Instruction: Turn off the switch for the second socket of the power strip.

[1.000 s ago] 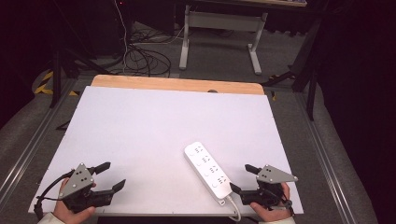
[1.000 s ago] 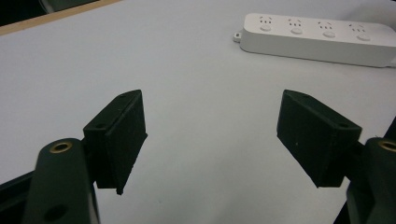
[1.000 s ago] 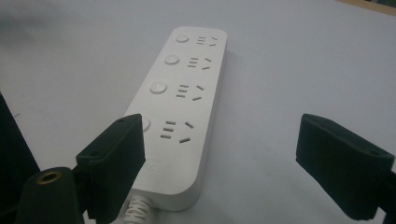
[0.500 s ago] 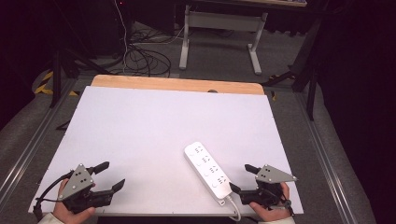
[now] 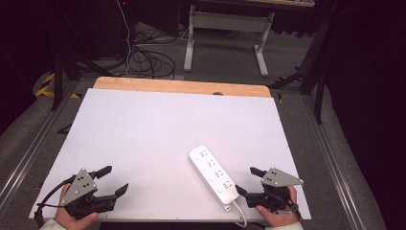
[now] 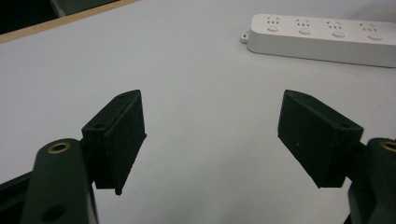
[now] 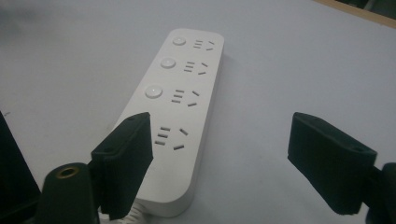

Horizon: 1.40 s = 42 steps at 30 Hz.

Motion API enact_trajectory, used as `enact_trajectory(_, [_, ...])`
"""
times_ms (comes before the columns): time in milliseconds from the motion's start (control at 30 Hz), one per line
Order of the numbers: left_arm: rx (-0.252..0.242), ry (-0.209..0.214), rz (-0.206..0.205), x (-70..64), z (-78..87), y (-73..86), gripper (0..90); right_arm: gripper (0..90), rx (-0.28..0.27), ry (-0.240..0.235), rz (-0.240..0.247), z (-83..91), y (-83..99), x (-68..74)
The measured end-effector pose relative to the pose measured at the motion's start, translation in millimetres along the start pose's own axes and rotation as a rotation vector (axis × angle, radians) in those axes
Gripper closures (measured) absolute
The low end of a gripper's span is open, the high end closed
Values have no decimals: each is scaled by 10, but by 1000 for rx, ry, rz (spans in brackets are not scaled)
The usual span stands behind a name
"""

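My left tool (image 5: pixel 114 178) and right tool (image 5: pixel 246 180) rest released, jaws spread, at the near corners of the white counter (image 5: pixel 158 129). A white power strip (image 5: pixel 213 175) lies diagonally just beside my right tool, untouched, its cord trailing off the near edge.

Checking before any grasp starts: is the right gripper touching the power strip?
Apart. The high view shows white board between the right gripper and the power strip.

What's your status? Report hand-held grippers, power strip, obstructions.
Left hand-held gripper open, holding nothing. Right hand-held gripper open beside power strip, not touching. Strip flat on white table; nothing between.
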<state>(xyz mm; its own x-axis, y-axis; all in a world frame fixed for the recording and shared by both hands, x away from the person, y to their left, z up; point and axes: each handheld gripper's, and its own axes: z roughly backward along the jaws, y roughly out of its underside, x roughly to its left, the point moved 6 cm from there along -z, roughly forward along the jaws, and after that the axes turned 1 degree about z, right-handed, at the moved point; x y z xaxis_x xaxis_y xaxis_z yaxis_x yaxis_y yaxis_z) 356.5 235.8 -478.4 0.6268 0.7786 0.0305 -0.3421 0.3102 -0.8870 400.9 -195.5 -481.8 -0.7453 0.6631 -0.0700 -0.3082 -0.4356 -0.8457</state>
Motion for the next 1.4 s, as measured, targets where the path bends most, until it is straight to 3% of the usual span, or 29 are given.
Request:
enact_trajectory(467, [4, -9, -7, 4, -4, 2, 241, 270, -2, -25, -1, -20, -301, 21])
enact_trajectory(900, [5, -12, -11, 7, -2, 3, 241, 281, -5, -63, 43, -207, -582, 132])
enact_trajectory(1400, [10, -20, -14, 10, -2, 5, 242, 287, -3, -98, 60, -372, -766, 244])
